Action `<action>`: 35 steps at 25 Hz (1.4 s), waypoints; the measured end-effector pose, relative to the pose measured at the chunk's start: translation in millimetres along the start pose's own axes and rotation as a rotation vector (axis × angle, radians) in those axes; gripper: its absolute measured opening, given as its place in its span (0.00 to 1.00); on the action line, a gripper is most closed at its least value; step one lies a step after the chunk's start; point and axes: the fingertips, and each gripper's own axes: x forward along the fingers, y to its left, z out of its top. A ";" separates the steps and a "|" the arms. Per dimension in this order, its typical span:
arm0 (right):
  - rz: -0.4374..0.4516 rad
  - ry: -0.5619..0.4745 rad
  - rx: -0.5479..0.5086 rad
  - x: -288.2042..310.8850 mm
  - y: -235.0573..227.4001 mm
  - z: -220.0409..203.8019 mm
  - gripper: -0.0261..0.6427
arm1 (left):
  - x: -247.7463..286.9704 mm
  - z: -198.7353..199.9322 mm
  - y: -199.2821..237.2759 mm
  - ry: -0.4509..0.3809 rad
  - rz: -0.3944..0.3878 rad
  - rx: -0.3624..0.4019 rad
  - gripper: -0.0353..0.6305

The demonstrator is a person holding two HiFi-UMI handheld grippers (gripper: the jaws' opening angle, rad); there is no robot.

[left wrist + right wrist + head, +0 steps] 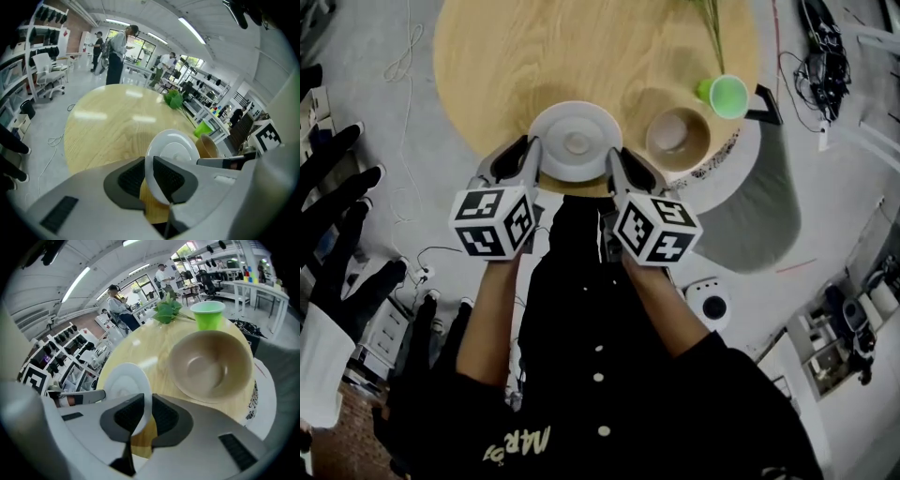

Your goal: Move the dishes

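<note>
A white plate hangs over the near edge of the round wooden table, held from both sides. My left gripper is shut on its left rim; in the left gripper view the plate stands edge-on between the dark pads of the left gripper. My right gripper is shut on the right rim, and the right gripper view shows the plate pinched in the right gripper. A tan bowl rests just right of the plate, also large in the right gripper view as the tan bowl.
A green cup stands beyond the bowl, next to a green plant sprig. A grey stool and cables lie on the floor at the right. People stand by desks in the background.
</note>
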 end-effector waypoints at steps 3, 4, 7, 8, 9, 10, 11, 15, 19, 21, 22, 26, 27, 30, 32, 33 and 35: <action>-0.021 -0.012 0.046 -10.7 -14.1 -7.2 0.12 | 7.3 -5.2 -14.3 0.029 -0.012 0.033 0.14; -0.026 -0.015 0.056 -13.5 -18.3 -9.3 0.12 | 9.4 -7.0 -18.3 0.038 -0.016 0.041 0.14; -0.036 -0.023 0.079 -18.5 -31.0 -12.0 0.12 | 16.9 -10.9 -29.4 0.057 -0.026 0.063 0.14; -0.039 -0.023 0.084 -18.9 -34.6 -12.6 0.12 | 19.5 -11.9 -32.0 0.062 -0.029 0.070 0.14; -0.041 -0.022 0.090 -18.7 -38.0 -13.4 0.12 | 22.2 -13.0 -33.9 0.066 -0.031 0.074 0.14; -0.042 -0.020 0.097 -18.5 -41.0 -14.5 0.12 | 24.6 -14.2 -35.4 0.071 -0.031 0.078 0.14; -0.042 -0.017 0.104 -18.2 -43.6 -15.6 0.12 | 26.9 -15.5 -36.6 0.075 -0.030 0.081 0.14; -0.029 -0.009 0.111 -15.7 -46.5 -16.8 0.12 | 31.6 -16.0 -36.9 0.081 -0.023 0.096 0.14; -0.019 -0.005 0.092 -13.3 -48.4 -18.6 0.13 | 35.6 -16.8 -36.9 0.072 -0.018 0.111 0.15; -0.013 -0.006 0.087 -12.3 -49.3 -19.9 0.13 | 37.4 -17.9 -36.5 0.065 -0.020 0.113 0.15; -0.011 -0.007 0.084 -11.7 -49.1 -20.0 0.13 | 38.1 -17.9 -36.0 0.061 -0.019 0.115 0.15; -0.007 -0.006 0.067 -9.7 -48.4 -19.6 0.14 | 39.9 -15.9 -35.2 0.052 -0.010 0.127 0.15; -0.004 -0.006 0.060 -9.4 -48.3 -19.7 0.14 | 40.4 -15.6 -35.5 0.049 -0.007 0.132 0.15; 0.021 -0.018 0.040 -10.3 -45.0 -18.6 0.20 | 40.1 -16.8 -35.8 0.043 -0.003 0.137 0.15; 0.029 -0.039 0.010 -14.3 -43.5 -15.8 0.30 | 38.2 -18.9 -35.0 0.040 -0.009 0.115 0.24; 0.032 -0.045 -0.013 -18.1 -43.4 -15.3 0.30 | 35.5 -18.6 -34.3 0.031 -0.008 0.108 0.24; 0.045 -0.043 -0.050 -30.3 -43.6 -17.3 0.30 | 24.1 -12.7 -32.5 -0.012 0.011 0.114 0.24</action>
